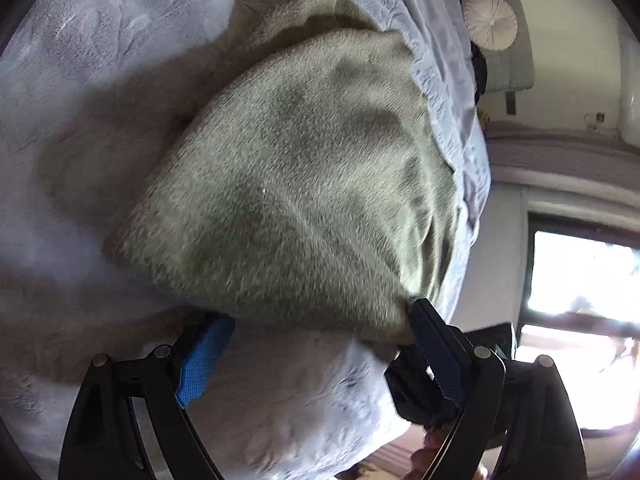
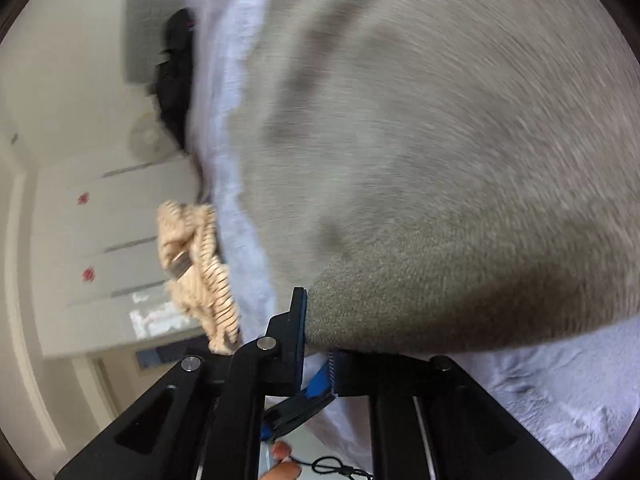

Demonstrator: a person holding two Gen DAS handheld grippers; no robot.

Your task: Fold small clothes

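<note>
A fuzzy grey-green cloth [image 1: 296,184] lies bunched on a pale lavender fluffy bedspread [image 1: 100,48]. In the left wrist view my left gripper [image 1: 320,314] stands wide open. The cloth's near edge hangs between its blue pads, and the right fingertip [image 1: 424,320] touches the cloth's corner. In the right wrist view the same cloth [image 2: 440,160] fills most of the frame, blurred. My right gripper [image 2: 316,332] is shut on its near corner, and the cloth covers the tip of its right finger. Another black and blue gripper part [image 2: 296,404] shows just below.
A beige striped garment [image 2: 200,264] lies at the bed's edge. A dark object [image 2: 176,72] sits further along that edge. White drawers [image 2: 100,240] stand beyond the bed. A round white cushion [image 1: 490,20] and a bright window [image 1: 580,300] lie past the bed. A person's fingers [image 2: 284,460] show.
</note>
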